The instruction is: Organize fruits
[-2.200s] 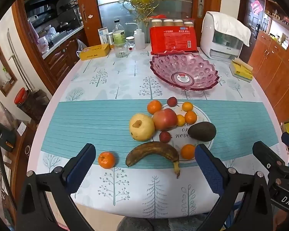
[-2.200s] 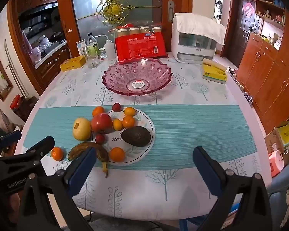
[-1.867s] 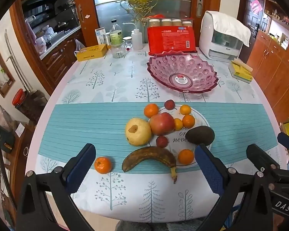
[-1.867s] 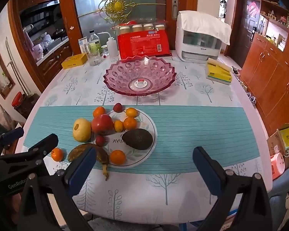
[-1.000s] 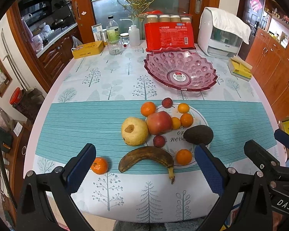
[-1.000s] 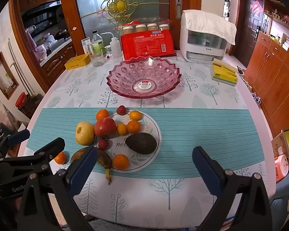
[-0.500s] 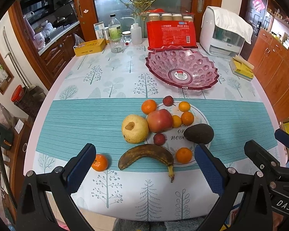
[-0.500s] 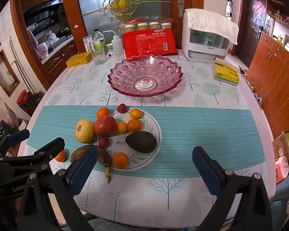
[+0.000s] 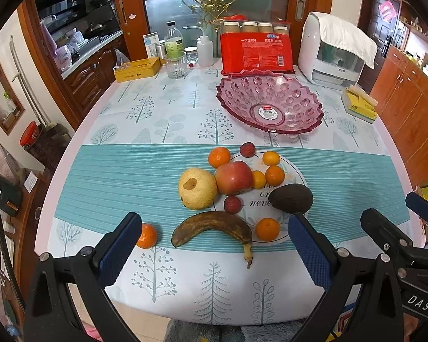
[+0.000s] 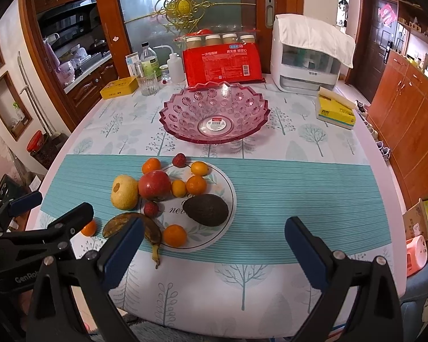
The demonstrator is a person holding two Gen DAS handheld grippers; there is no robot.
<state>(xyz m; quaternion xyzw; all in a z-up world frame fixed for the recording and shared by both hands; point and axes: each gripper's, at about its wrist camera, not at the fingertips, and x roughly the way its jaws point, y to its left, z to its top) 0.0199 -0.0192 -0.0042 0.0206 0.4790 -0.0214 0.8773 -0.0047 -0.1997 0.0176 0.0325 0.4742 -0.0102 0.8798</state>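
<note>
Nothing was sorted yet, as far as the views showed. Going left to right from your seat:

Your left tool hung over the near bench edge, its pads spread wide, holding nothing. A lone tangerine sat on the cloth just beside its left pad, apart from the rest.

Next, the browned banana lay on the teal runner at the plate's near edge. Just behind it the yellow pear touched the red apple, with one orange behind them off the plate.

On or at the plate: two small red fruits, a few small oranges, one more orange at the near rim, and the dark avocado on the right side.

Beyond the plate, the pink glass bowl stood empty, only a sticker in its bottom. I'd judge that's the target, though the task line didn't say.

Your right tool was also spread and empty, hovering over the bench's near edge, right of the plate's centre.

So: zero fruit moved, all pieces left to do. The banana and the stray tangerine were nearest your left tool; the avocado was nearest your right.
</note>
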